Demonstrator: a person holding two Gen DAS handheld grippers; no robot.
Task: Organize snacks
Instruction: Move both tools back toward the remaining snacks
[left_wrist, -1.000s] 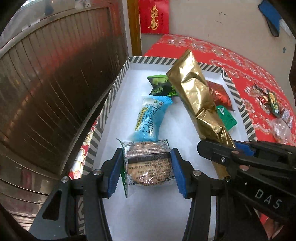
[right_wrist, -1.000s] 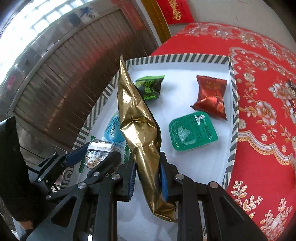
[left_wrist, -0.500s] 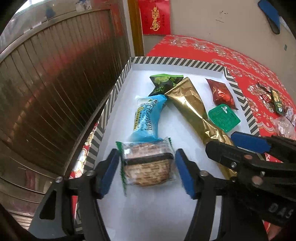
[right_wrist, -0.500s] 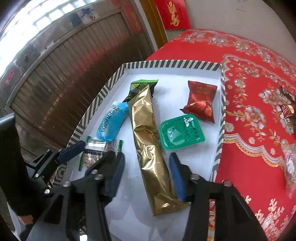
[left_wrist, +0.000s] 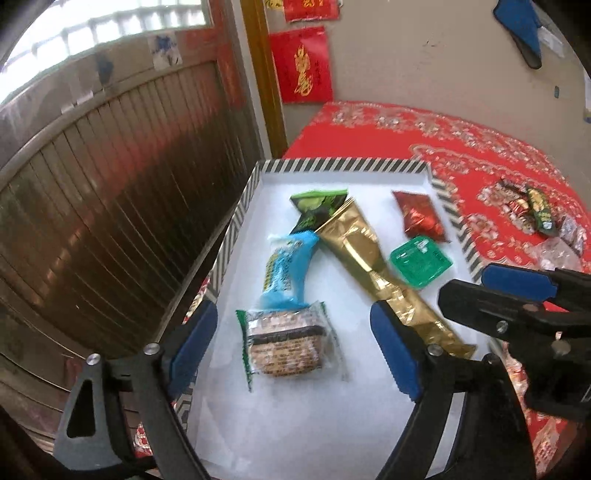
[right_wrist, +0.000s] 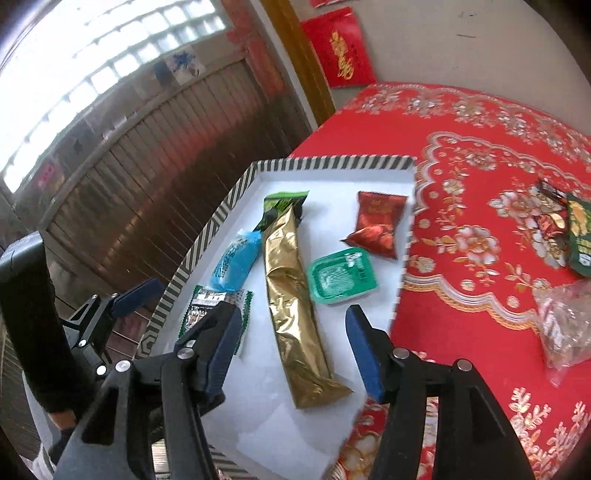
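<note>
A white tray with a striped rim holds the snacks. A clear-wrapped biscuit lies flat between the spread fingers of my left gripper, whose jaws are opening and do not touch it. A long gold packet lies flat in the tray; my right gripper hovers over its near end, jaws opening, pads apart from it. A blue packet, a green-black packet, a red packet and a green sauce cup also lie there.
The tray sits on a red flowered tablecloth. Several loose wrapped snacks and a clear bag lie on the cloth to the right. A dark slatted wooden panel runs along the tray's left side.
Both grippers let go and spread. The gold packet, held upright before, now lies flat in the tray. The biscuit rests free. Both grippers have pulled up and back.
</note>
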